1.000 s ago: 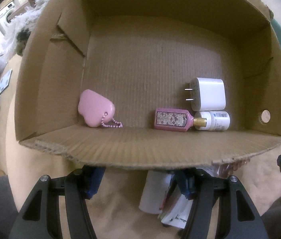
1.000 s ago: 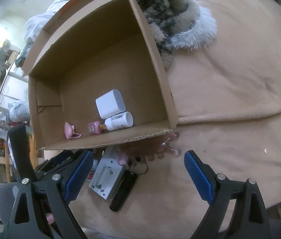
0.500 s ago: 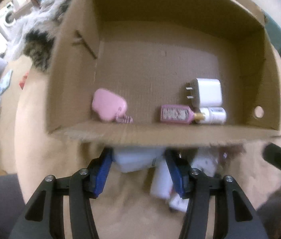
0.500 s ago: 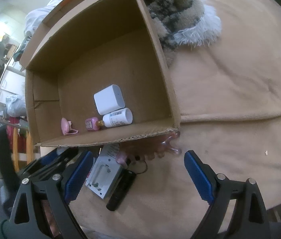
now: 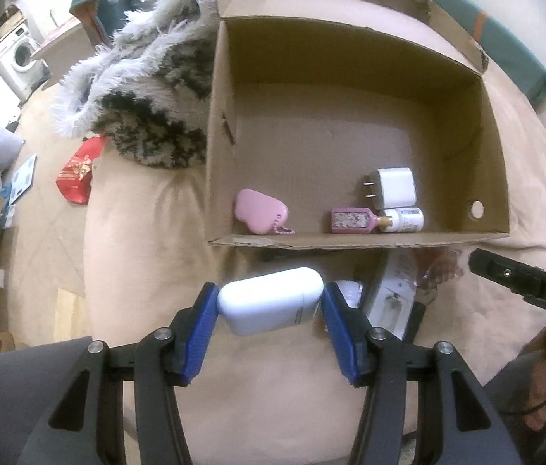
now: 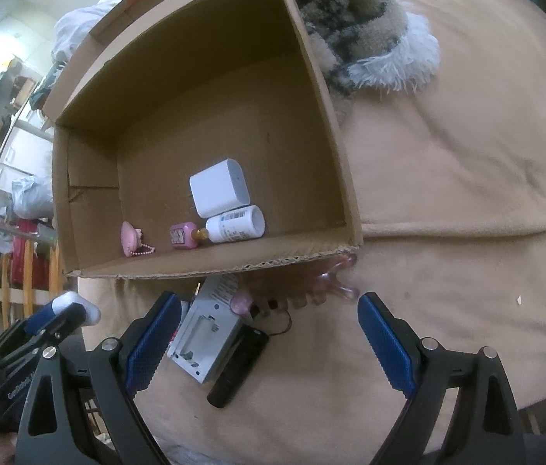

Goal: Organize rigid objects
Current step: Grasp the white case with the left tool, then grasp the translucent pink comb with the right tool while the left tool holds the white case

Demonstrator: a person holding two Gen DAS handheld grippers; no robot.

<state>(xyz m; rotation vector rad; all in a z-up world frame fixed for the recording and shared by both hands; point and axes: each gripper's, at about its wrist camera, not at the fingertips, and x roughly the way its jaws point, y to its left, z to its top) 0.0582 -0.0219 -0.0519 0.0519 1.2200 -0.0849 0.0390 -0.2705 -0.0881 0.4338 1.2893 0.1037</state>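
Four small things already lay in the box, bunched along its near wall: a pink heart, a pink bottle, a white bottle and a charger. That crowding probably comes from dropping each one in just over the near edge. The left gripper was clamped across the short width of a white case, pads on its two rounded ends, so the case hung level and was unlikely to twist. It was held clear of the blanket, just short of the near wall and pointing steeply down; it looked bound for the box. The right gripper hung with jaws wide and nothing between them, also tilted steeply down, over a grey unit and a black stick on the blanket outside the box, likely the next picks.
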